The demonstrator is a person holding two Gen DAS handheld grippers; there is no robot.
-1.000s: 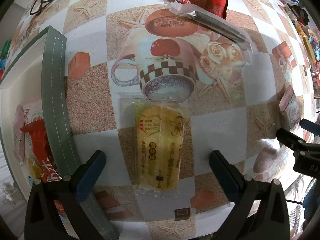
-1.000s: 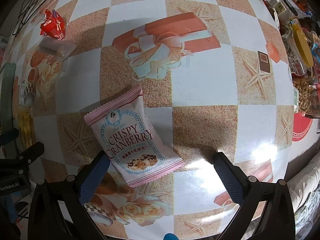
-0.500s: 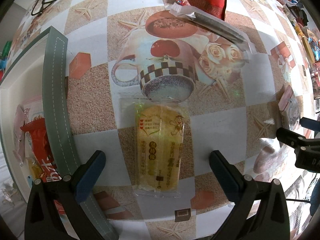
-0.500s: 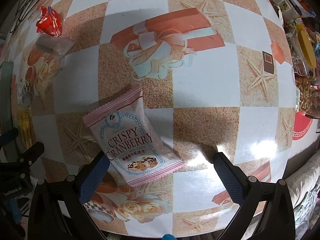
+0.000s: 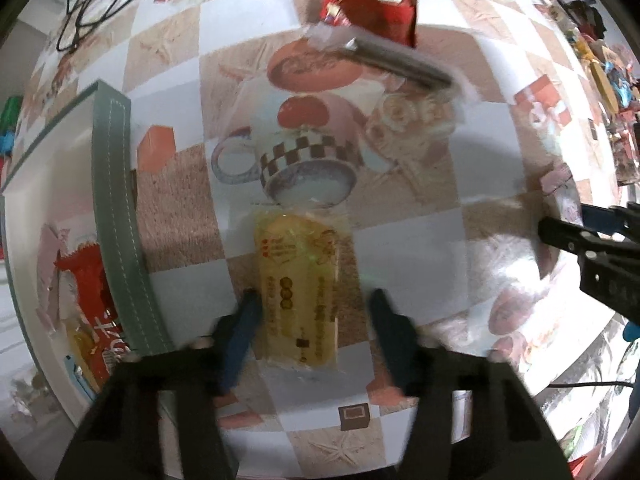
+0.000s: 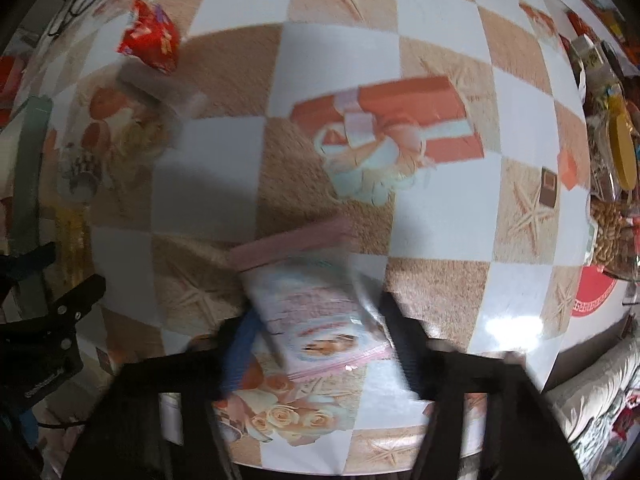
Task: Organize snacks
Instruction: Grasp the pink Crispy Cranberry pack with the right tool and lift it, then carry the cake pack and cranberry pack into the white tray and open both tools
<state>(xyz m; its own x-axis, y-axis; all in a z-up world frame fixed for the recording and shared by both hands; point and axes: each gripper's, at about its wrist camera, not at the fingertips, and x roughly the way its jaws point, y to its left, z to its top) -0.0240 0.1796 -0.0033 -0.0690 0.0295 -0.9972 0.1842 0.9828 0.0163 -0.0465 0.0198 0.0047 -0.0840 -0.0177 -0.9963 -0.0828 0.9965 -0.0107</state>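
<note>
Left wrist view is showing your left gripper (image 5: 314, 310) with its jaws narrowed on either side of the yellow cake packet (image 5: 298, 288), which is lying flat on the desk (image 5: 420, 236) just right of the green-rimmed tray (image 5: 116, 220); whether the pads are pressing the wrapper, you cannot tell through the blur. A red snack bag (image 5: 374, 10) and a grey stick pack (image 5: 396, 62) are lying farther off. Right wrist view is showing your right gripper (image 6: 320, 332) with its jaws drawn in beside the pink cranberry packet (image 6: 316, 304), which is sitting between them on the desk; contact is too blurred to judge.
</note>
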